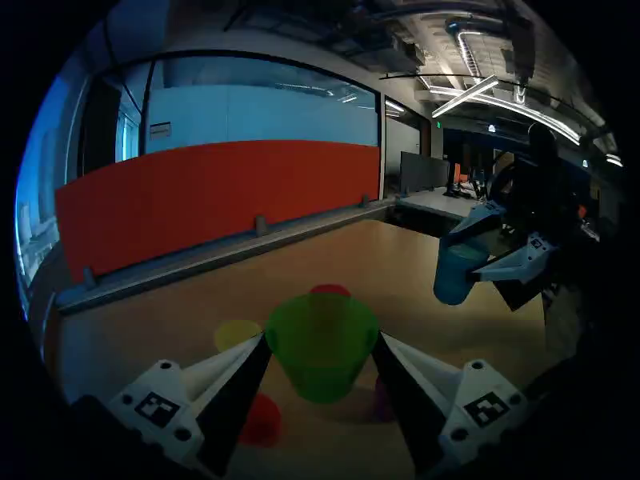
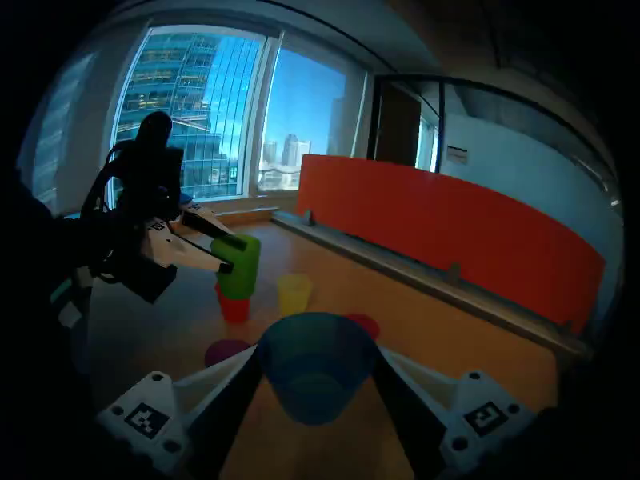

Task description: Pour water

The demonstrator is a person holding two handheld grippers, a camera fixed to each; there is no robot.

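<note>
Left hand-held gripper: clamped on upright green cup
Right hand-held gripper: clamped on upright blue cup
Gap: blue cup well right of green

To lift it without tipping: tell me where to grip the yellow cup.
Grip the yellow cup across its side wall, about mid-height, coming in level from the side. It stands upright, open end up, tapering downward, apart from the red cup.
</note>
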